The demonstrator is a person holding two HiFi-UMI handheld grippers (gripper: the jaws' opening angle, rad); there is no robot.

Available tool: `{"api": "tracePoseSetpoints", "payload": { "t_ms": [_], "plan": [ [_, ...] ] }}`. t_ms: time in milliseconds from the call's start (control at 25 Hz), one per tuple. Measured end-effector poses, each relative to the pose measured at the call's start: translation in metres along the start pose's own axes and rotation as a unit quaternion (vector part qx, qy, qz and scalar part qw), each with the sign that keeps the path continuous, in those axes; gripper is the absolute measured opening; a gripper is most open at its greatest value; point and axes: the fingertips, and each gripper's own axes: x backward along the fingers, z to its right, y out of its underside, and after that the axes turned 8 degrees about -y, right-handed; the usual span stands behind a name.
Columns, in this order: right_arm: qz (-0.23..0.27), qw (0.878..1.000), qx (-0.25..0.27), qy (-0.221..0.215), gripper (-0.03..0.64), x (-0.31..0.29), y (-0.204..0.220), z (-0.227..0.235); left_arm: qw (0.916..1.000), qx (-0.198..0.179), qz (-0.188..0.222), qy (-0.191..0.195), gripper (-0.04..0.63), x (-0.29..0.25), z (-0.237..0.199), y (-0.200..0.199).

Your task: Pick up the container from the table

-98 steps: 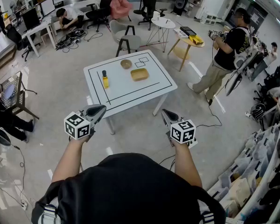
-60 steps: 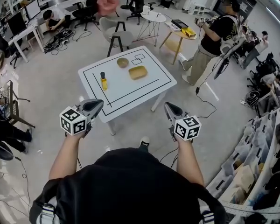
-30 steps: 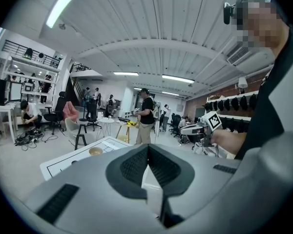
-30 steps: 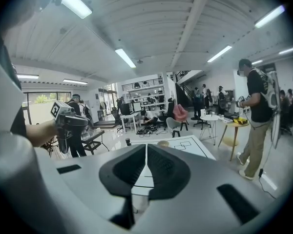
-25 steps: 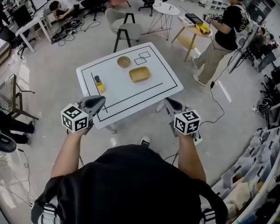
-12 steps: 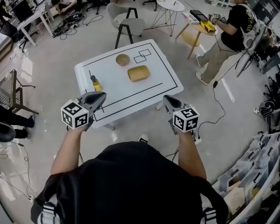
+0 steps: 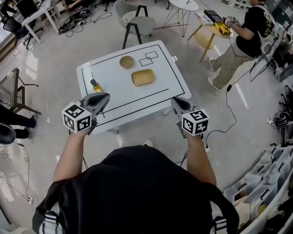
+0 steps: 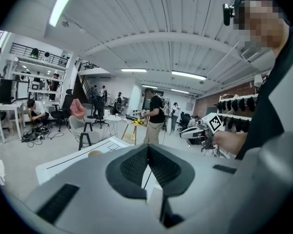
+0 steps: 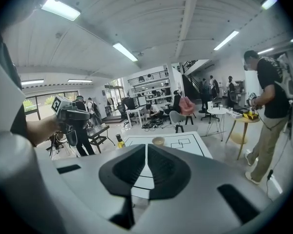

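Observation:
The container (image 7: 143,77) is a shallow tan rectangular tray lying near the middle of the white table (image 7: 162,67), which has black lines on it. A round wooden bowl (image 7: 127,61) (image 9: 158,141) sits behind it. A yellow bottle with a dark cap (image 7: 94,86) (image 9: 119,140) stands at the table's left. My left gripper (image 7: 106,97) (image 8: 147,147) hangs over the near left edge, jaws together and empty. Off the near right corner is my right gripper (image 7: 175,100) (image 9: 146,146), also shut and empty. Both are well short of the container, which the right jaws hide in the right gripper view.
A person (image 7: 244,33) stands to the right of the table beside a yellow side table (image 7: 219,29). A grey chair (image 7: 139,26) stands just behind the table. A wire chair (image 7: 12,89) is at the left. Storage bins (image 7: 263,179) line the lower right.
The table has come nearer in the head view. Both grippers, level and shut throughout, have gone from short of the table to its near edge.

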Motion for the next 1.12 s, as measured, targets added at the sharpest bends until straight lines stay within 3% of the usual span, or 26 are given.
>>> {"api": "tracePoseSetpoints", "payload": {
  "t_ms": [680,1120],
  "plan": [
    [-0.020,0.999,0.018,-0.044,0.014,-0.014,-0.011,0.060,0.9992,0.002,-0.006,-0.041,0.009,-0.054,0.015,-0.009],
    [-0.019,0.997,0.035,-0.059,0.028,-0.017,-0.019,0.085,0.9991,-0.010,-0.008,-0.040,0.009,-0.089,0.028,-0.018]
  ]
}}
